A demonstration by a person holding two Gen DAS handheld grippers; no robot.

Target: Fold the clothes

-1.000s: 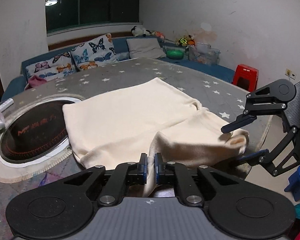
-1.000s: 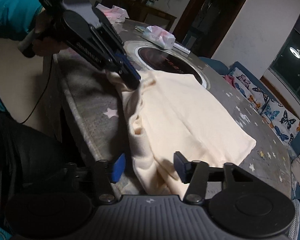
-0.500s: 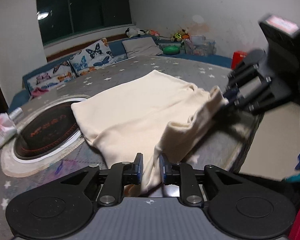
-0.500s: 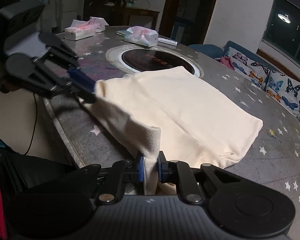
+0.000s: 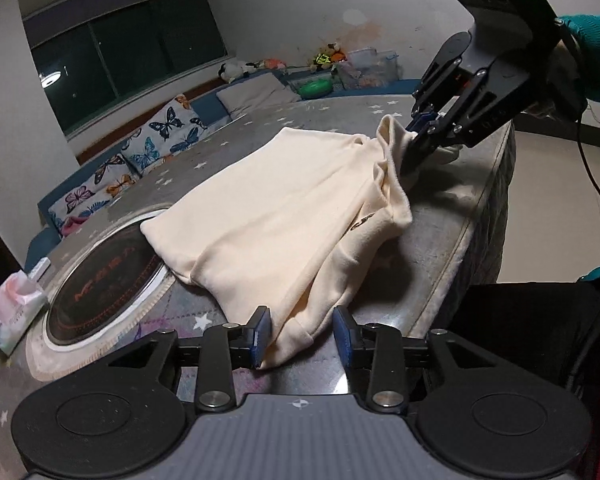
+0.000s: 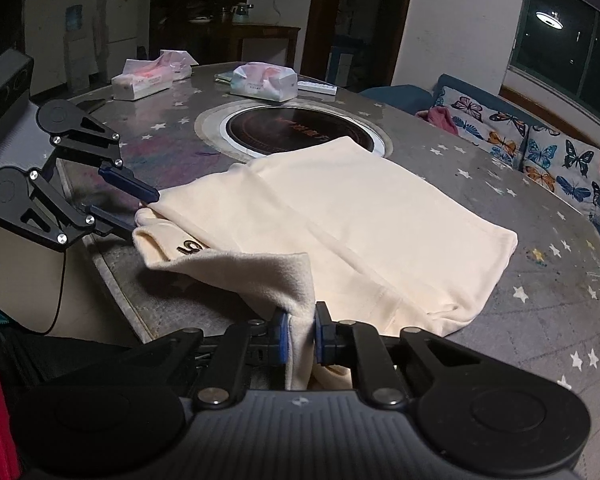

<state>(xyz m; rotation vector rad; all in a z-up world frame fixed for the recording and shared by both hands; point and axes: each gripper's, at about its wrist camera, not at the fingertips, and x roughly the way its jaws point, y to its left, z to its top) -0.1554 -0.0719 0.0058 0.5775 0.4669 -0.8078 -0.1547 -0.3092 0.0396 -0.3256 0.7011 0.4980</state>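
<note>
A cream garment (image 5: pixel 284 208) (image 6: pixel 360 220) lies folded on the grey star-patterned table (image 5: pixel 440 232) (image 6: pixel 540 292), one end near the table's front edge. In the left wrist view my left gripper (image 5: pixel 302 336) has its jaws opening around the garment's near corner. The right pad stands clear of the cloth. In the right wrist view the left gripper (image 6: pixel 140 210) sits at the garment's left end with its fingers apart. My right gripper (image 6: pixel 301 332) is shut on a raised fold of the cream cloth. In the left wrist view the right gripper (image 5: pixel 414 136) pinches the garment's far end.
A round black cooktop (image 5: pixel 100 288) (image 6: pixel 296 132) is set into the table beside the garment. Tissue packs (image 6: pixel 140 80) (image 6: pixel 264 82) (image 5: pixel 12 312) lie beyond it. A sofa with butterfly cushions (image 5: pixel 160 136) (image 6: pixel 540 148) runs along the far side. A teal sleeve (image 5: pixel 596 60) holds the right gripper.
My left jaws, shut on the cloth a second ago, have parted. My right jaws closed on the garment's end and lifted it a little. Both grippers rolled.
</note>
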